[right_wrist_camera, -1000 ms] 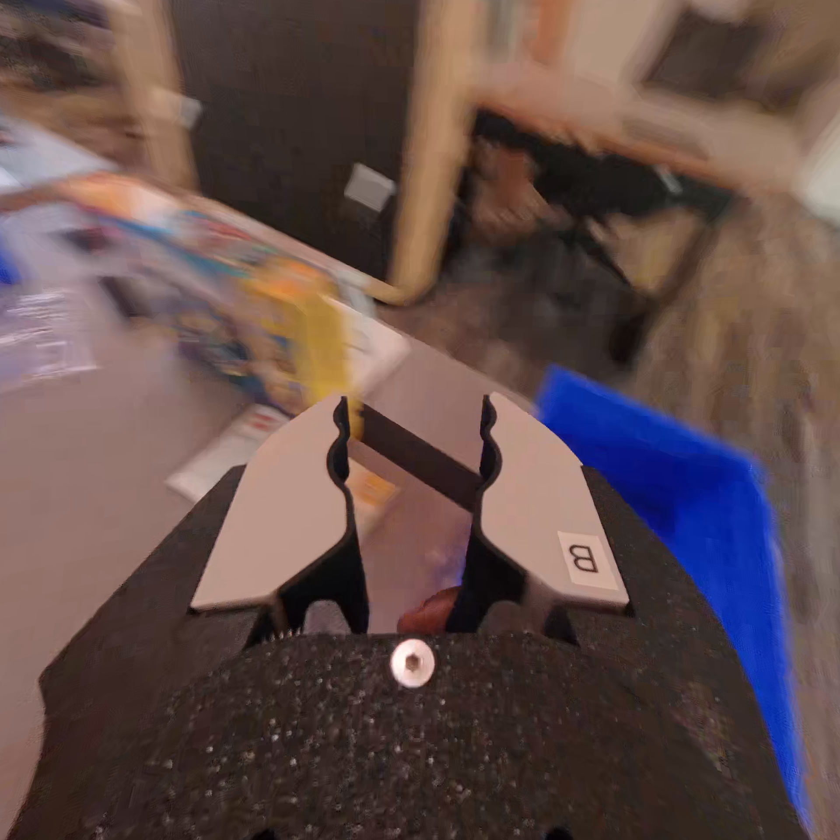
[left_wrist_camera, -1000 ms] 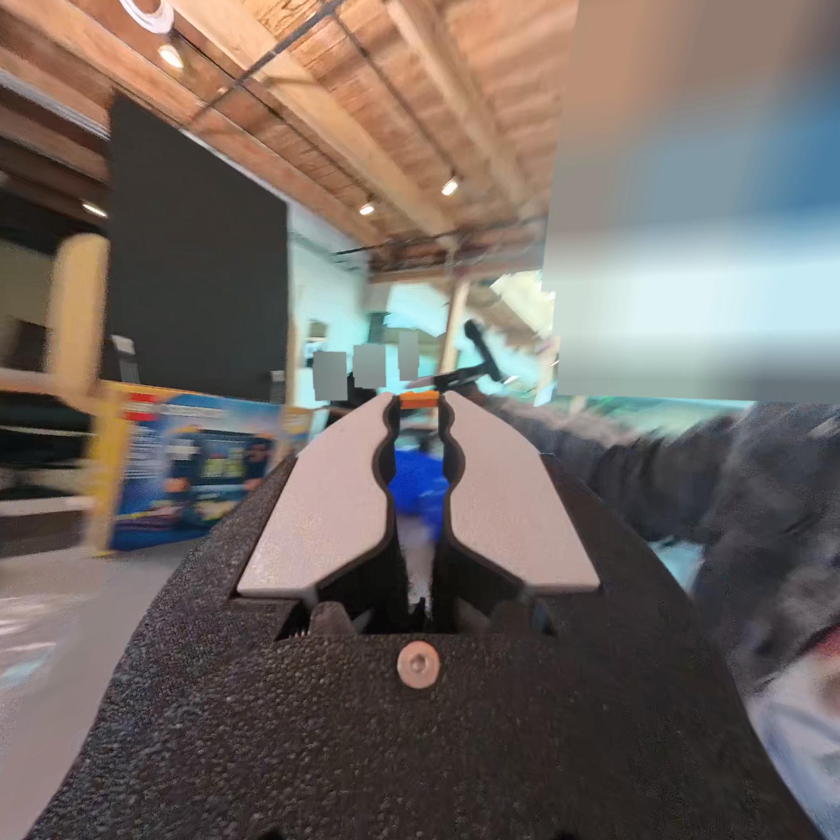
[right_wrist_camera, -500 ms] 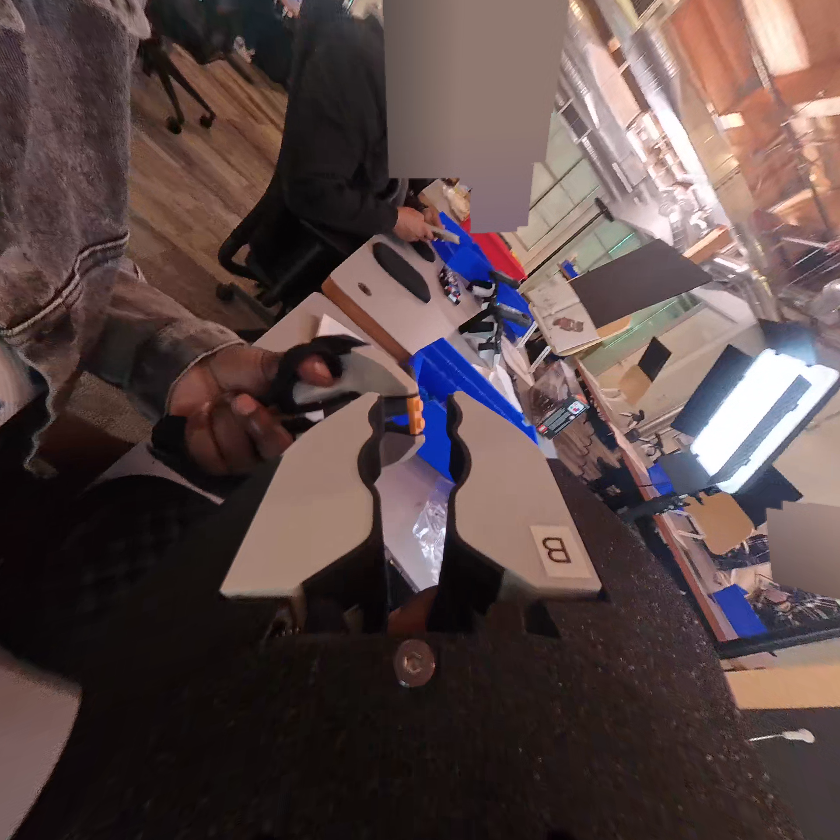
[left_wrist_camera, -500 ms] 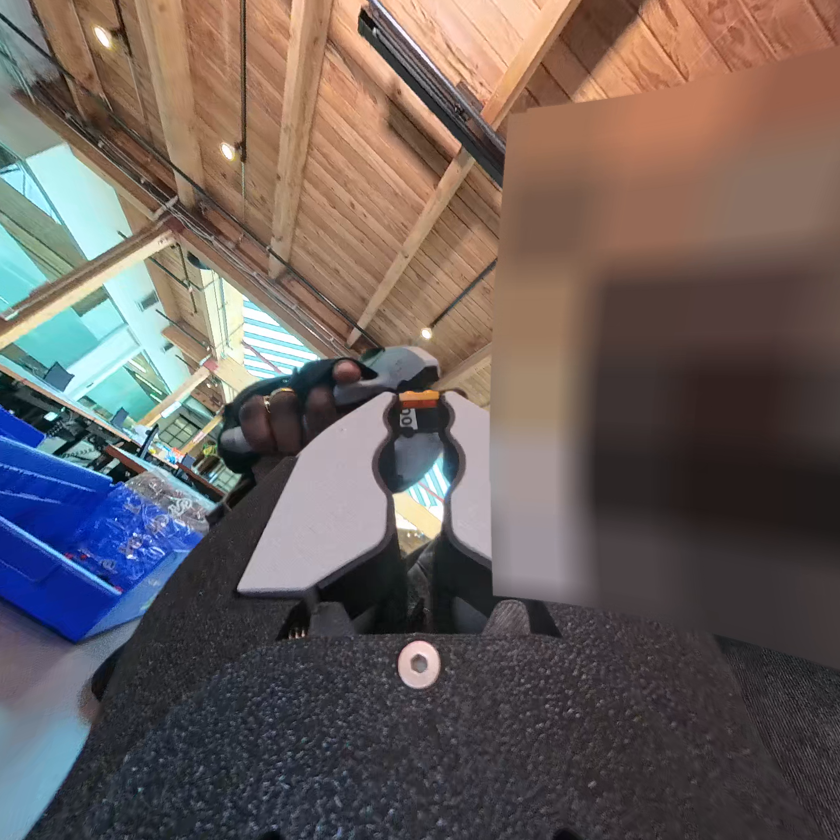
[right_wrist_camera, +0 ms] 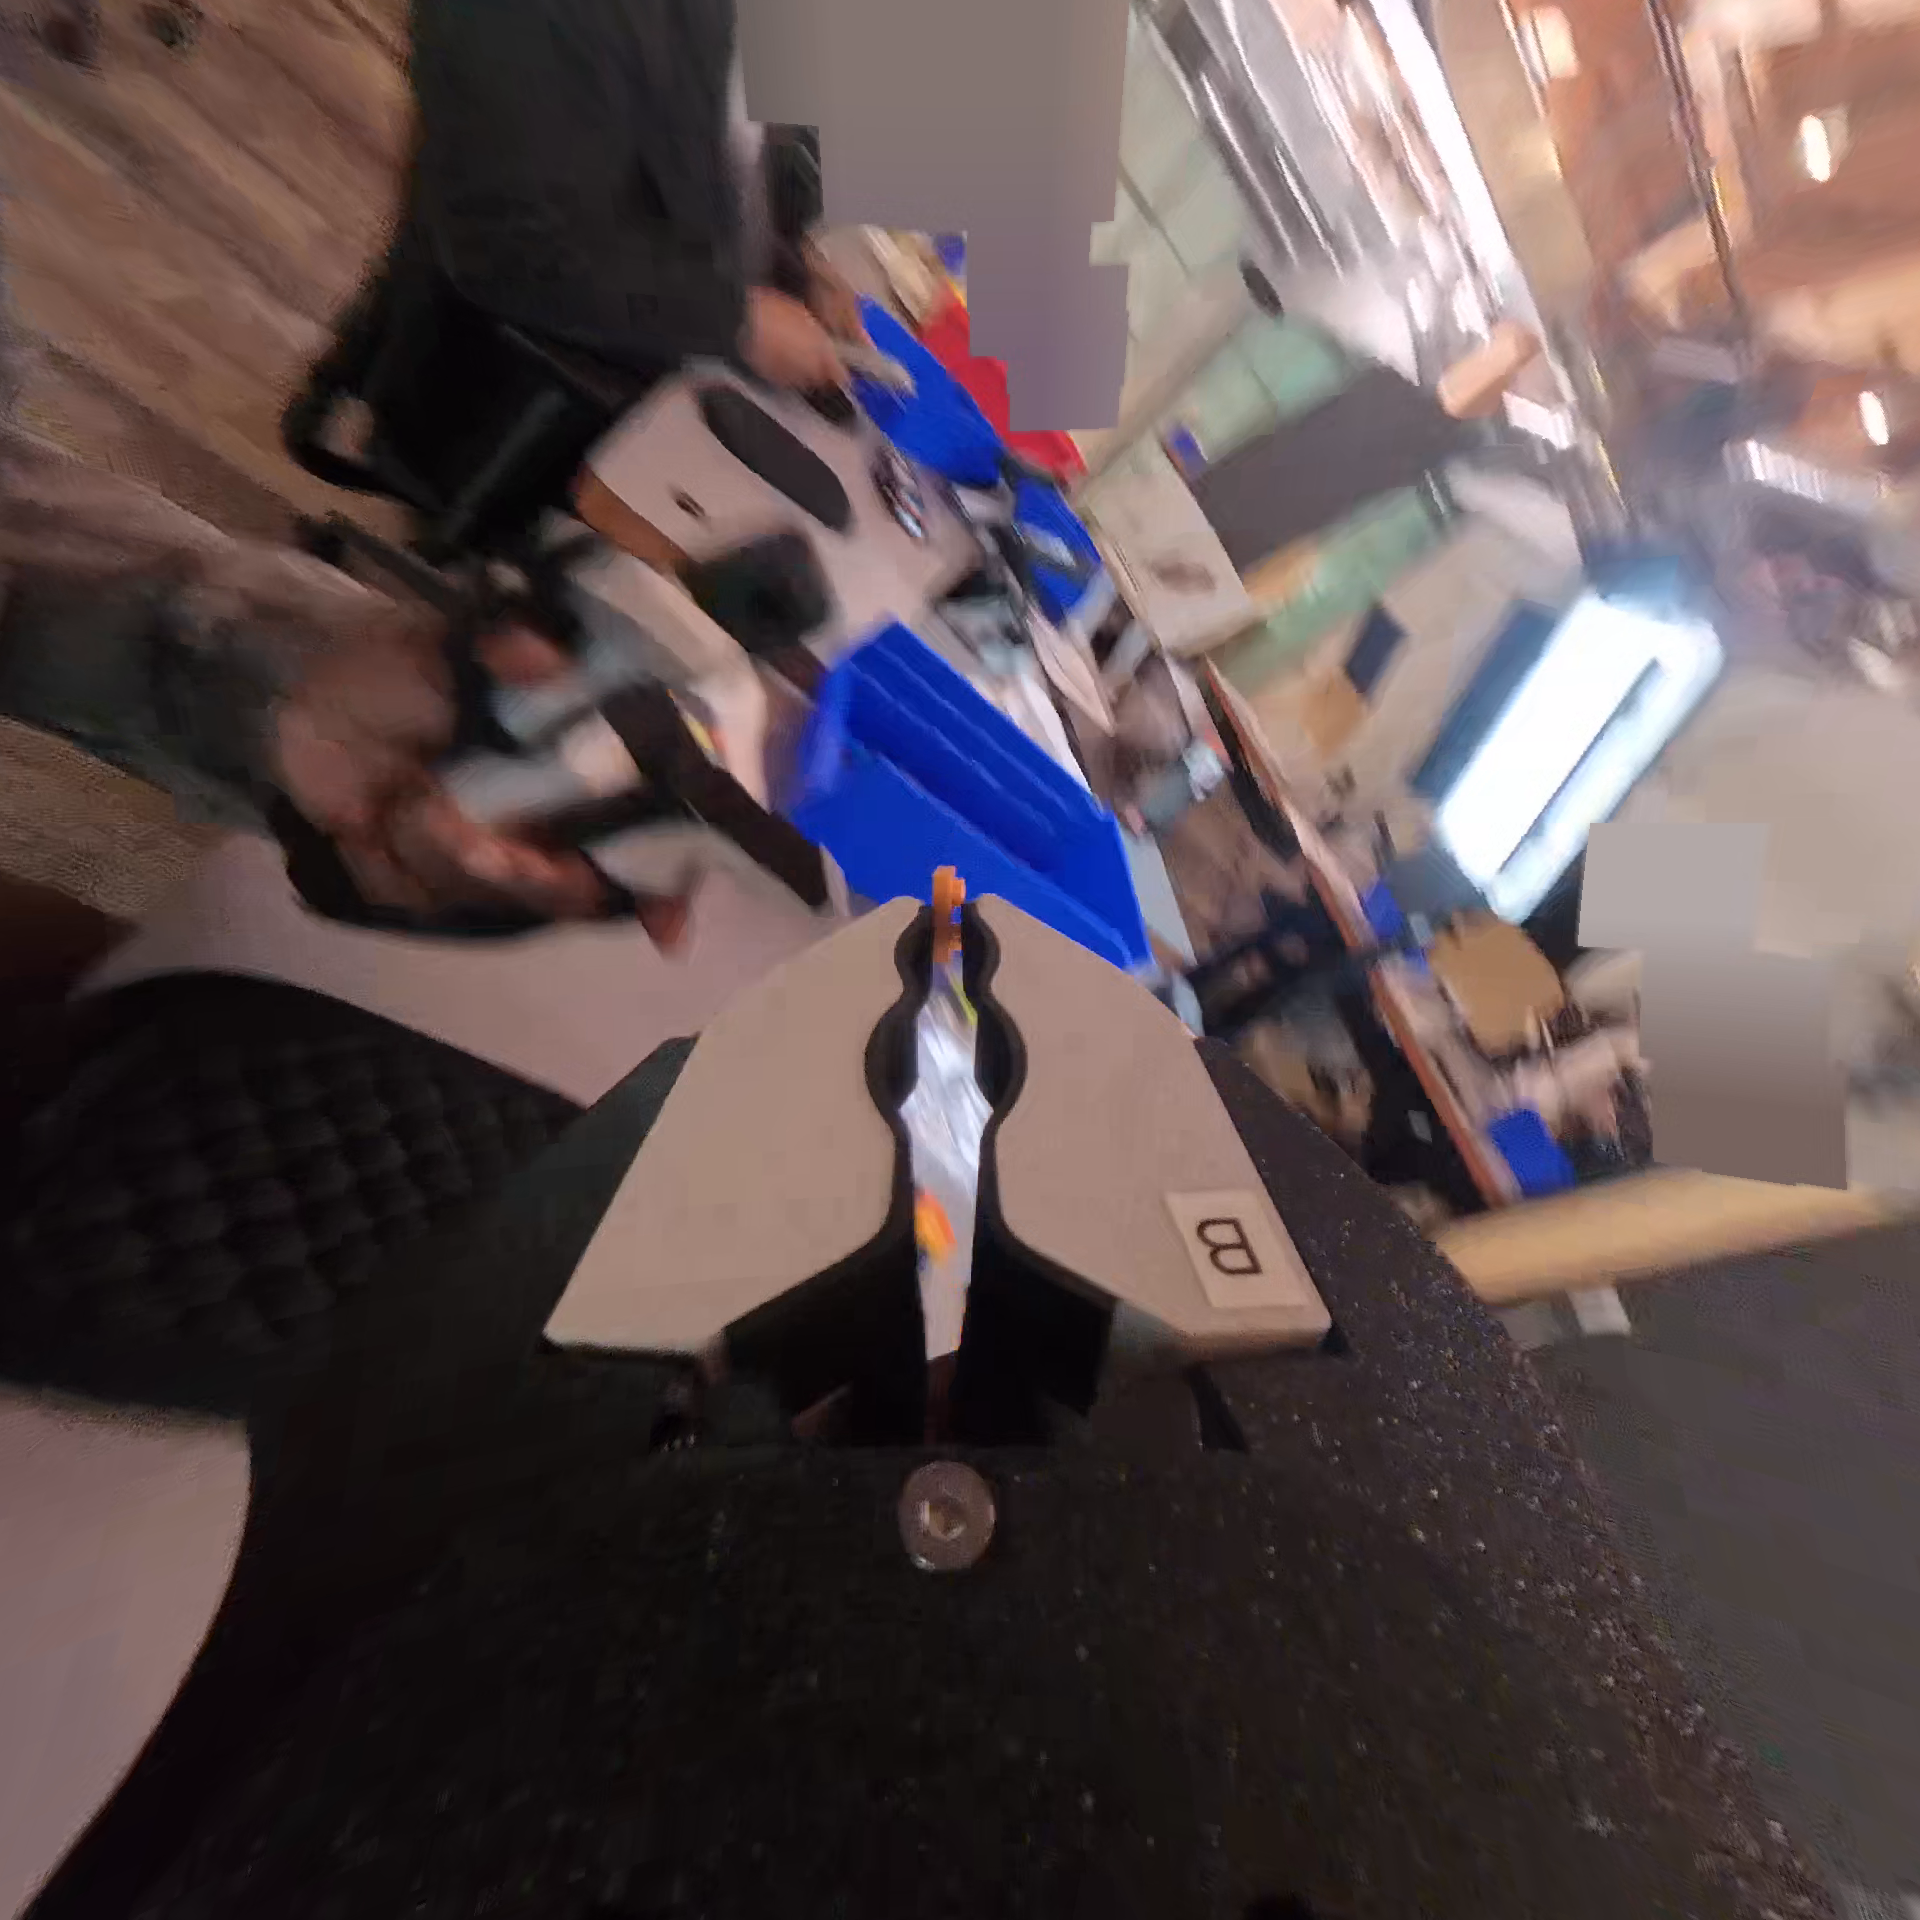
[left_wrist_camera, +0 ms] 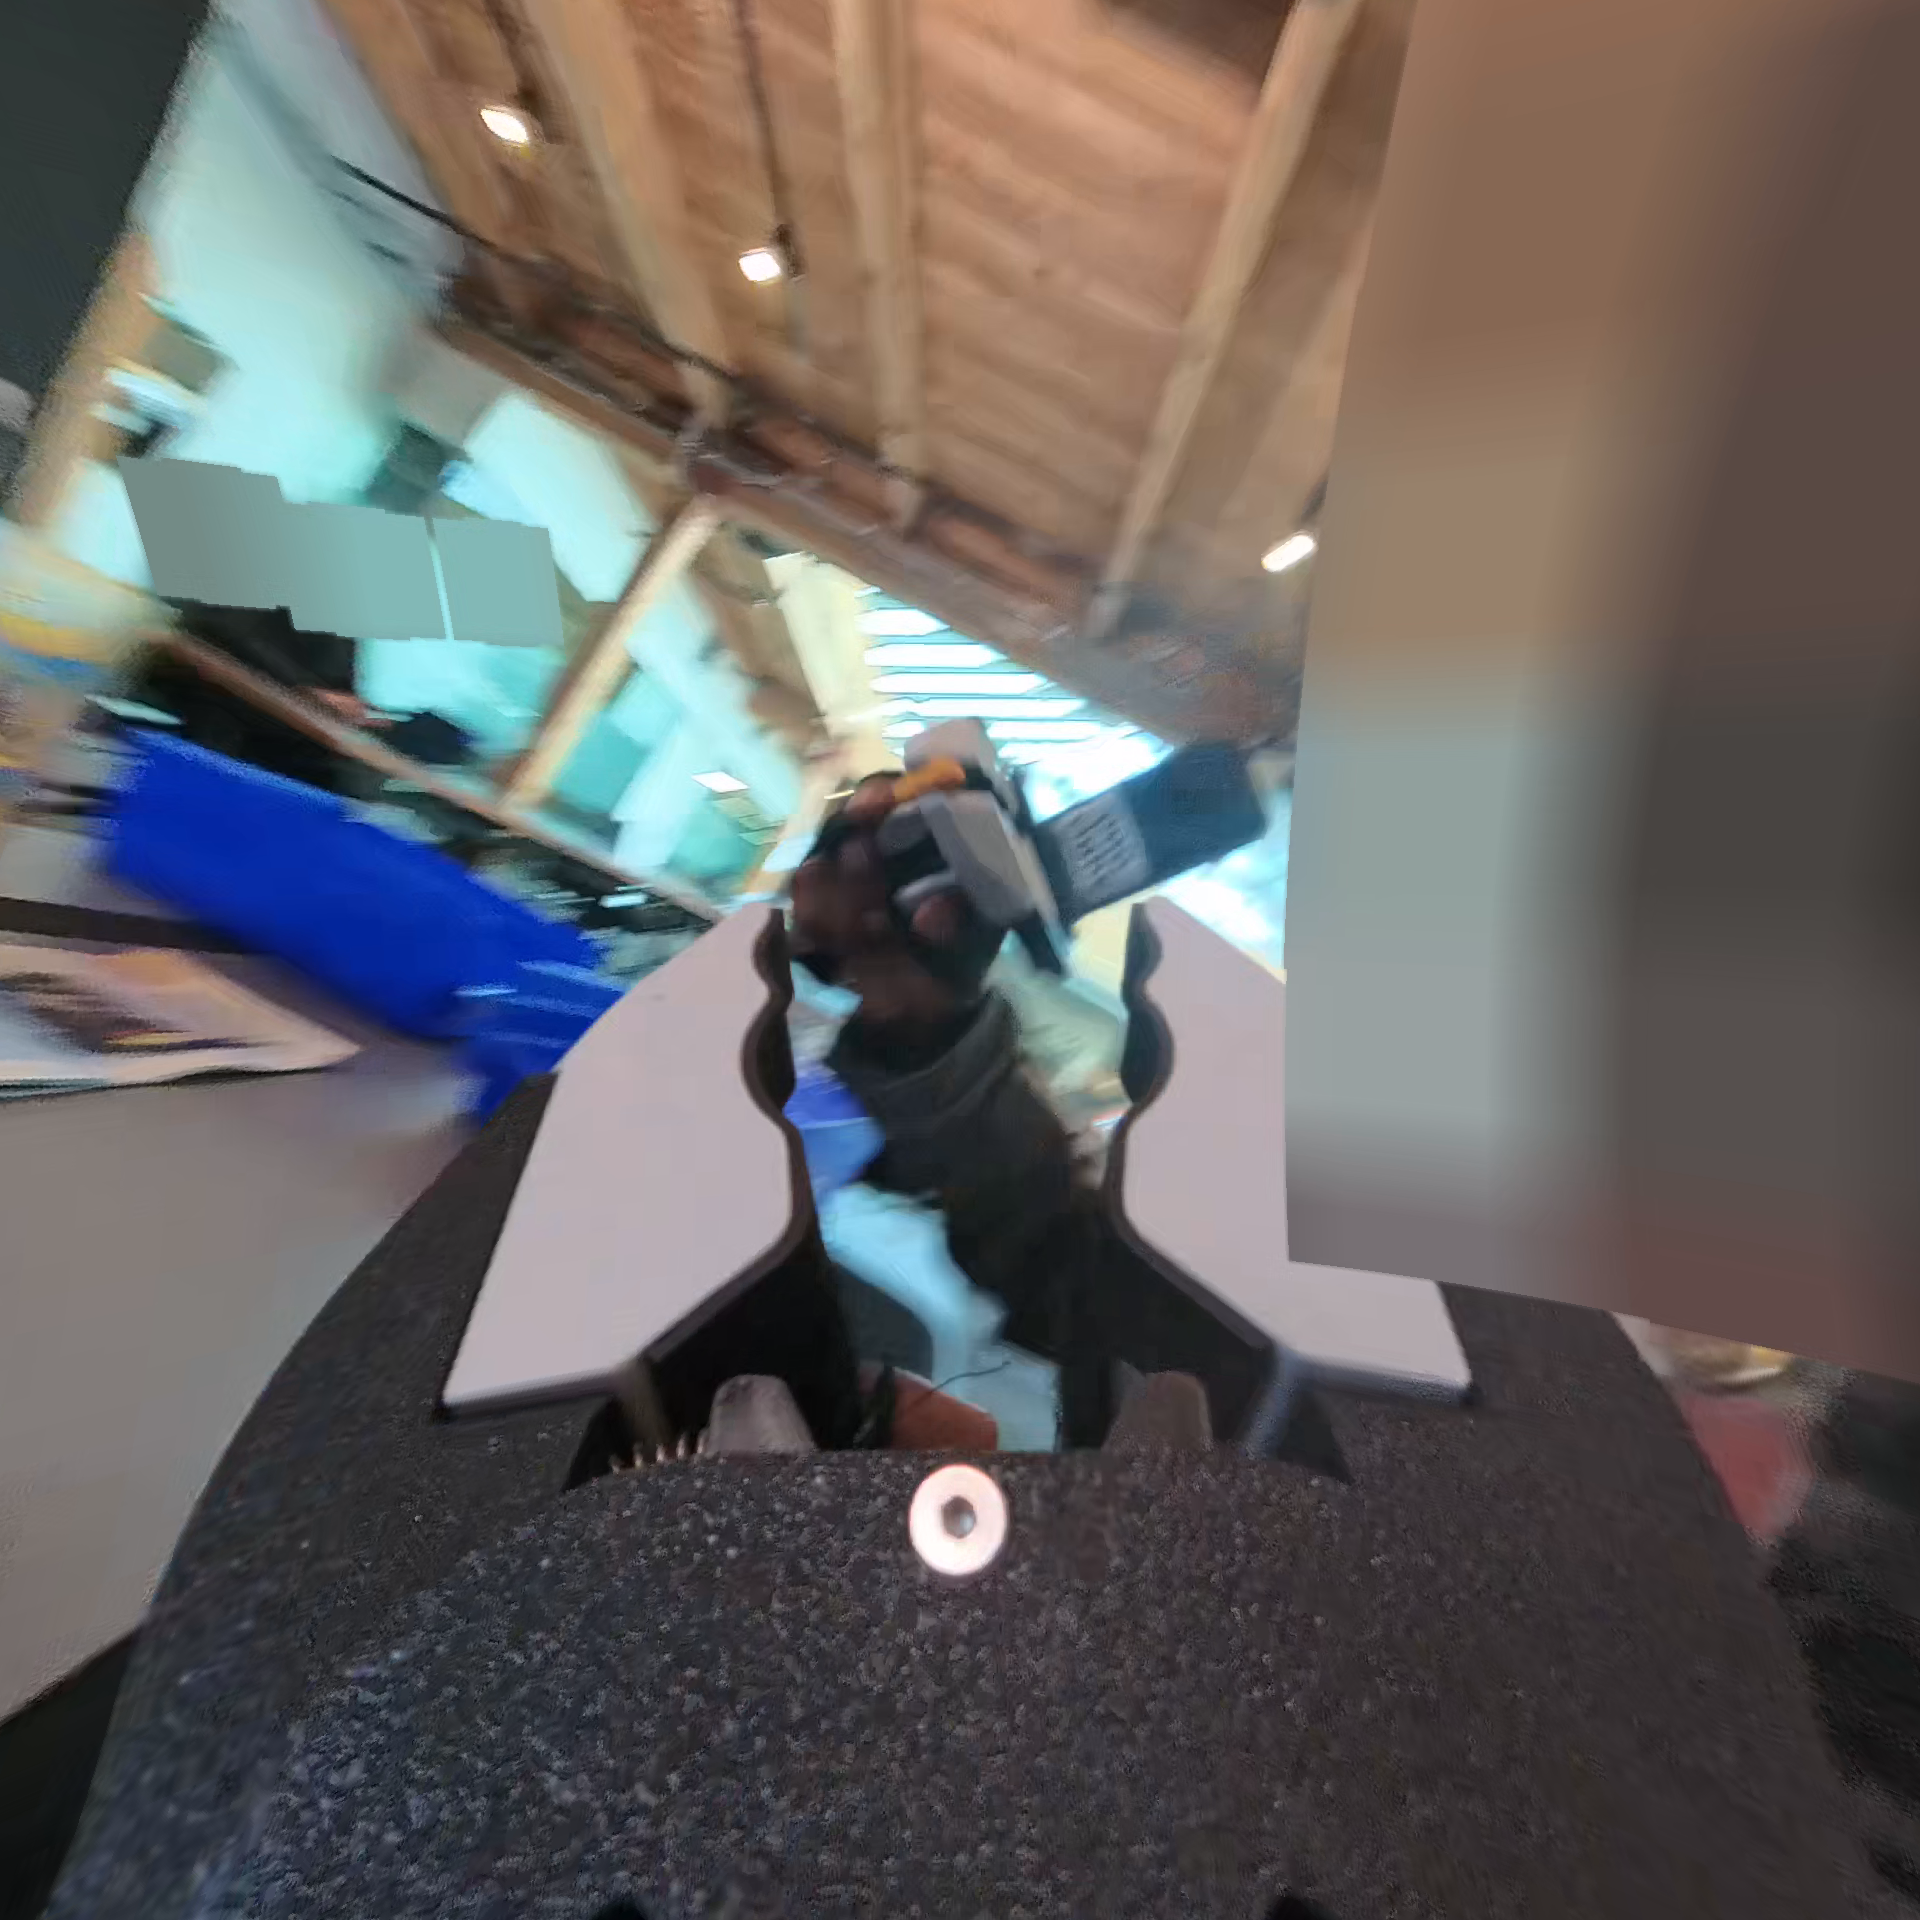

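My right gripper [right_wrist_camera: 945,920] is shut on a small orange piece [right_wrist_camera: 945,899] that sticks out past its fingertips. My left gripper [left_wrist_camera: 951,925] is open and empty, its jaws wide apart. Through that gap, in the left wrist view, a hand holds the right gripper [left_wrist_camera: 966,831] up in the air, with the orange piece [left_wrist_camera: 928,776] at its tip. In the right wrist view the left gripper [right_wrist_camera: 582,727] shows as a blur in a hand at the left, apart from the right one. Both views are motion-blurred.
A blue bin [left_wrist_camera: 312,883] stands on the grey table [left_wrist_camera: 208,1195], with a printed booklet [left_wrist_camera: 104,1018] beside it. The bin [right_wrist_camera: 956,790] also shows in the right wrist view. A seated person in black [right_wrist_camera: 582,187] works at the far table. A black mesh chair back [right_wrist_camera: 208,1143] is at lower left.
The orange piece went from the left gripper to the right. The left gripper opened and drew back; the right gripper closed on the piece. Both views swung.
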A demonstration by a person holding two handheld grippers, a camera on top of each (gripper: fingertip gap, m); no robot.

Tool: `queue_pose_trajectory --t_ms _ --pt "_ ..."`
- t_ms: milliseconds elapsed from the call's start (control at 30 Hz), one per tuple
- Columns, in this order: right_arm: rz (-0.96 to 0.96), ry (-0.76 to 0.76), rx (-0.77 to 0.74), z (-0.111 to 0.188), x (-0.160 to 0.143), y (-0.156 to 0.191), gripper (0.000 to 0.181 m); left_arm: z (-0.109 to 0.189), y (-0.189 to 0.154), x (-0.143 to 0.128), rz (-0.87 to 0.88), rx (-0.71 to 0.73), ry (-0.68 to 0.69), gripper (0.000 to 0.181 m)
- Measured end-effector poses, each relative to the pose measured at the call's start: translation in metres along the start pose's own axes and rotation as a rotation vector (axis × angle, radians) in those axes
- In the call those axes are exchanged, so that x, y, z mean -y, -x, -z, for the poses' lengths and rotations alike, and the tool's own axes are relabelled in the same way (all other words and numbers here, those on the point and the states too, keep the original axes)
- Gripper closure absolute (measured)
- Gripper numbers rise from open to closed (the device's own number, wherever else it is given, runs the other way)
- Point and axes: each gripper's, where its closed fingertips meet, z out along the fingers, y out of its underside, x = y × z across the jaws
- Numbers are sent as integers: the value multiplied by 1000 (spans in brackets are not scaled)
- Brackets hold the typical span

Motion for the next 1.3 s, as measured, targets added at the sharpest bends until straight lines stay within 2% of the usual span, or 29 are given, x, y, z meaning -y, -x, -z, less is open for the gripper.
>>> queue_pose_trajectory --t_ms 33,100,167,233,300,333,367,433,567,700,833,967,1033,1133,1200,1300 --pt "-40 87 -67 18 -22 -23 176 8 10 1 -114 100 42 117" --pt "-153 278 -251 75 -80 -85 176 31 32 7 -351 322 118 109" --pt "-322 450 -443 152 -149 -147 176 58 49 20 -558 522 161 104" --pt "-503 684 -612 241 -231 -191 176 83 53 36 -711 662 138 108" --pt "-664 947 -693 321 -308 -203 176 97 45 50 -818 716 66 115" --pt "-746 1047 -712 350 -337 -201 176 102 40 55 -851 730 26 116" --pt "-834 1107 -707 368 -358 -196 176 106 37 59 -870 743 -3 117" --pt "-963 1107 -720 382 -385 -191 176 110 33 61 -877 765 -33 118" --pt "-1134 992 -829 386 -410 -199 175 109 31 62 -864 766 -70 113" --pt "-1224 933 -920 391 -424 -203 157 104 34 58 -791 755 -19 115" --pt "-1219 942 -937 394 -429 -204 145 101 36 59 -809 747 -21 113" --pt "-1090 883 -984 383 -413 -231 140 96 43 52 -856 730 18 104" --pt "-954 822 -951 355 -390 -253 127 91 49 45 -890 725 67 95" --pt "-782 711 -741 273 -336 -263 93 85 59 29 -912 714 181 91" --pt "-714 640 -555 206 -288 -245 78 84 66 20 -914 718 240 91" --pt "-685 421 -270 106 -194 -186 66 83 78 8 -851 710 292 93"
